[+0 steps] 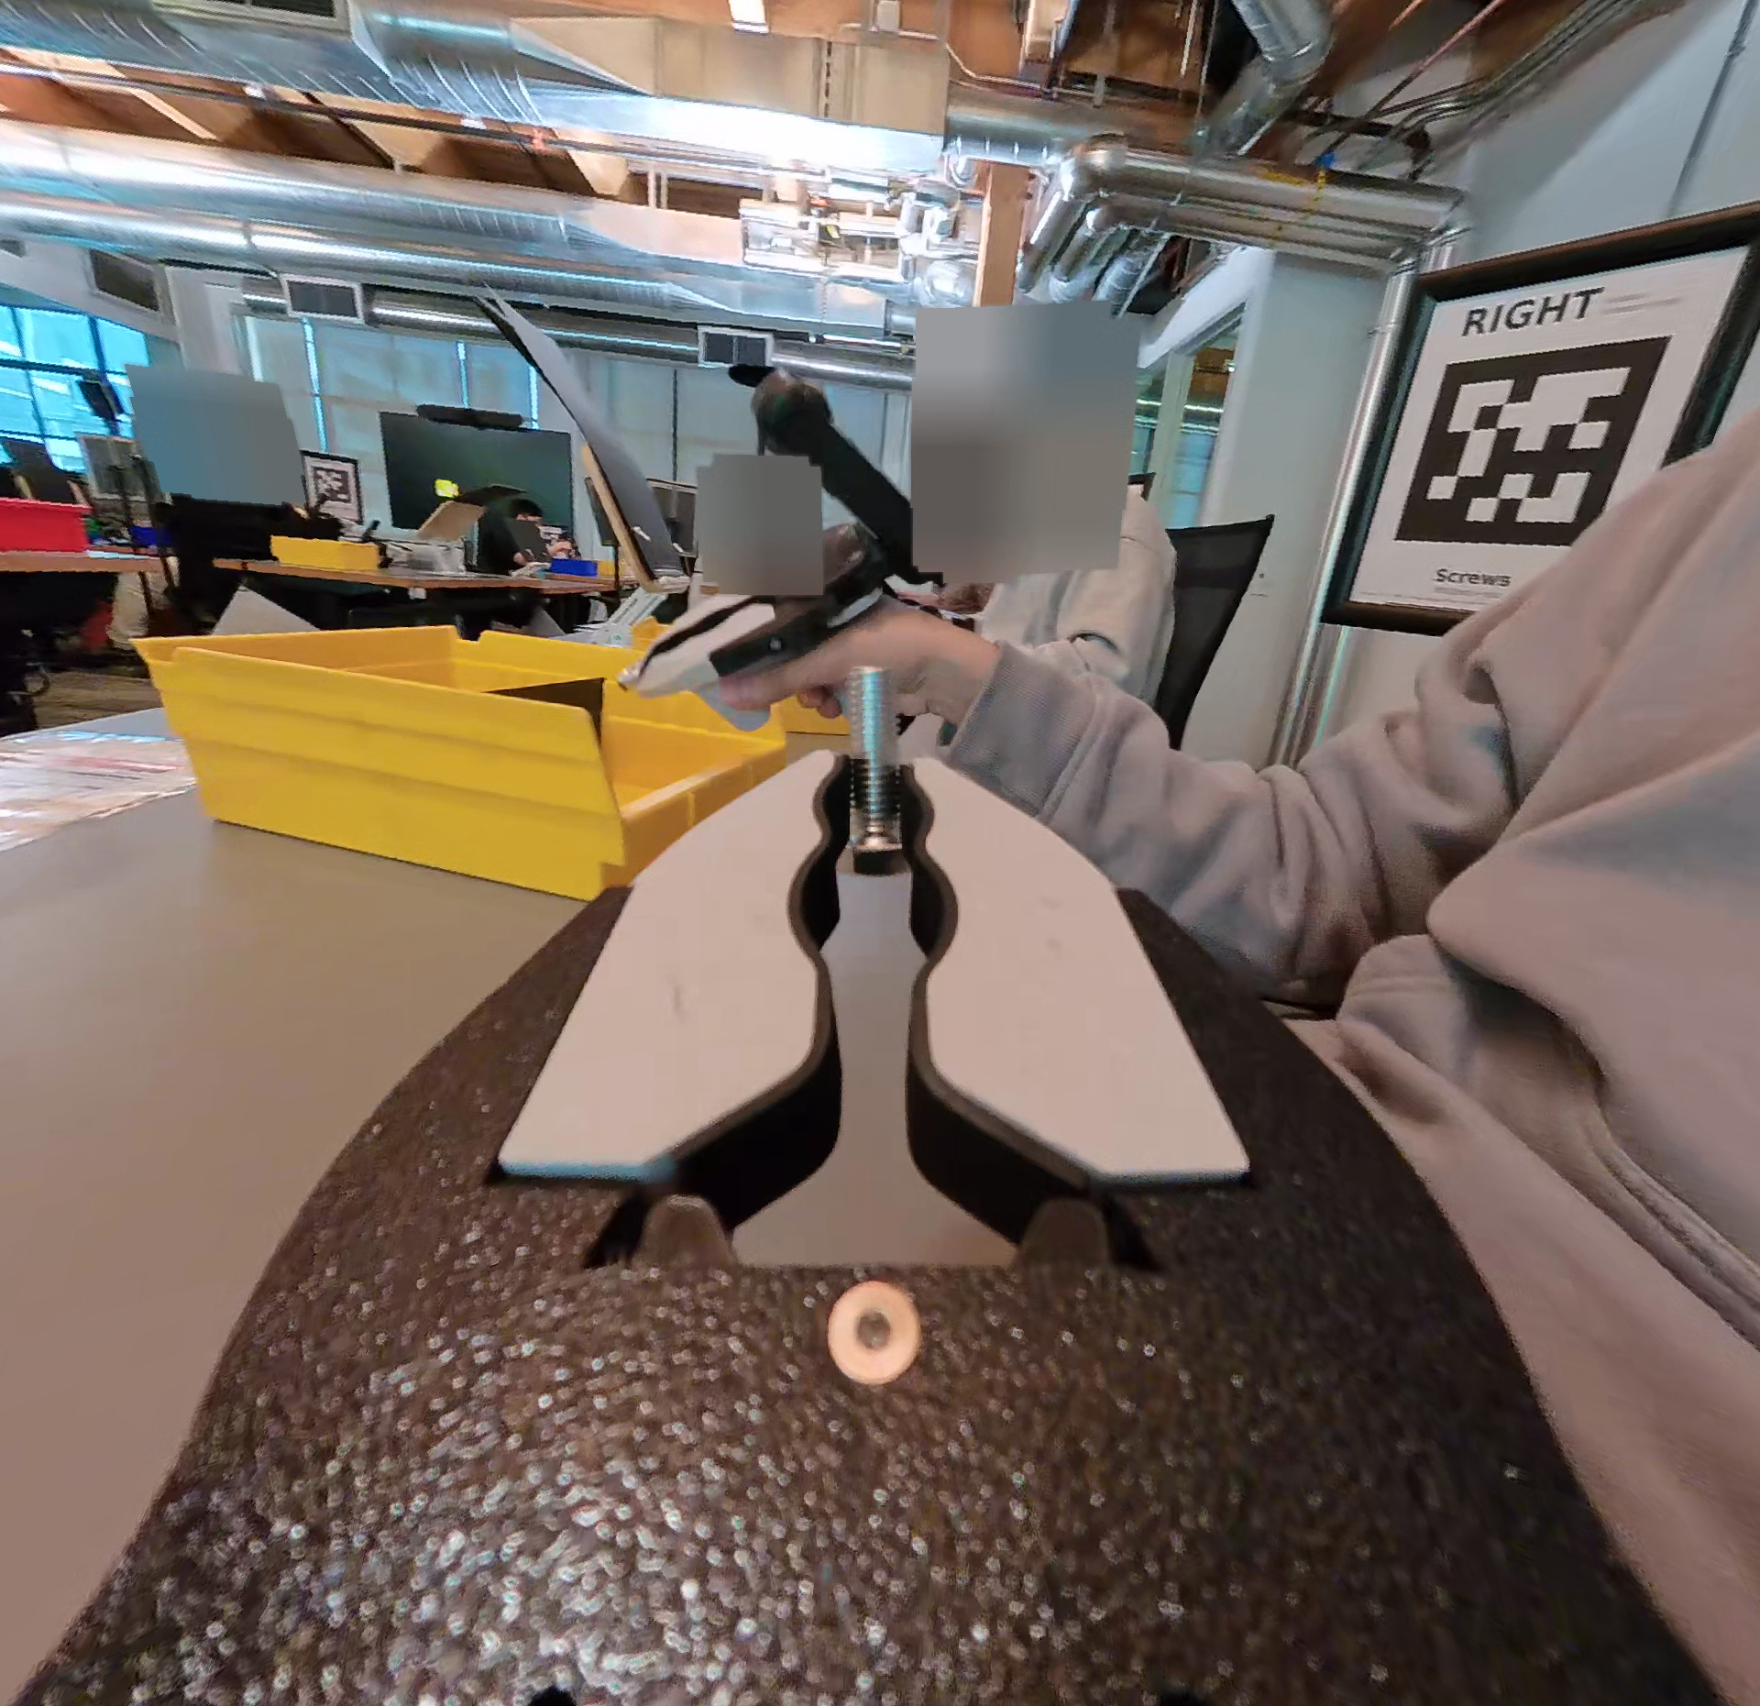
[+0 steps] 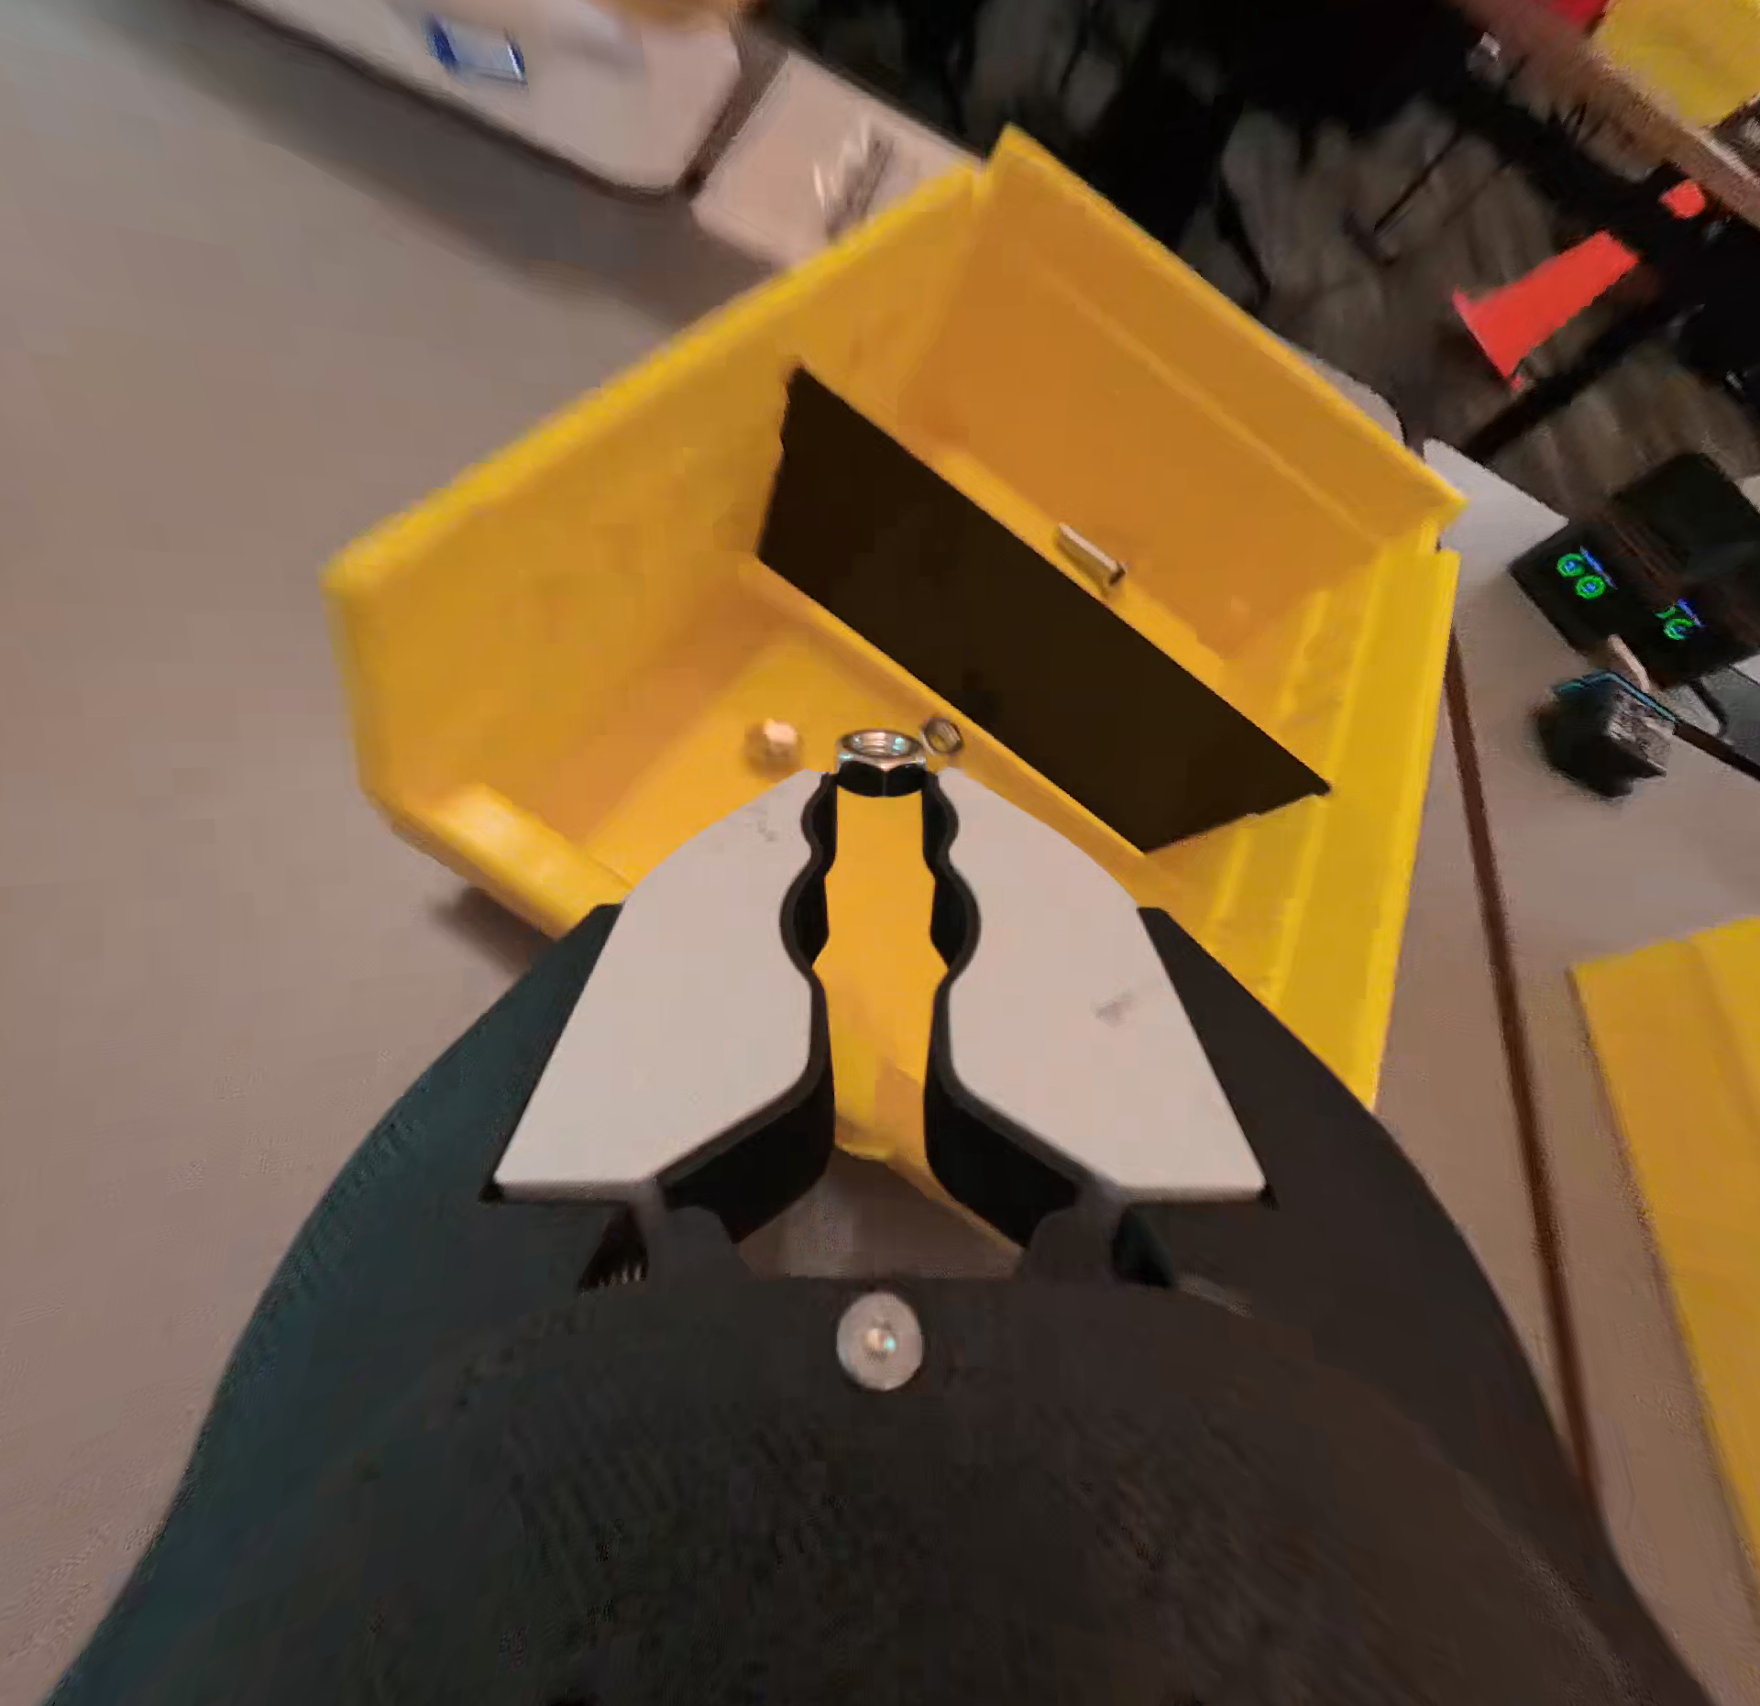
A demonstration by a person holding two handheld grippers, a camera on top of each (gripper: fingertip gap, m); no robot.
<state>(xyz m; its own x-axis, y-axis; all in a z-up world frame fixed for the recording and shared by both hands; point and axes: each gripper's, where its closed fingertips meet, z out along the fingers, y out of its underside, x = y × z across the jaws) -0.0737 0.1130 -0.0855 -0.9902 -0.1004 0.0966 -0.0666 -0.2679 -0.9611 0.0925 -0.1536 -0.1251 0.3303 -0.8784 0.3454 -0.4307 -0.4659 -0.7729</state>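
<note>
The left gripper (image 1: 869,803) is clamped on an upright bolt (image 1: 869,746) above the grey table (image 1: 238,946). The right gripper (image 2: 878,782) pinches a steel nut (image 2: 876,755) at its fingertips, over the near compartment of a yellow bin (image 2: 571,594) split by a black divider (image 2: 1000,613); two smaller nuts (image 2: 773,738) lie just beside. Around is an open workshop with ducts overhead.
</note>
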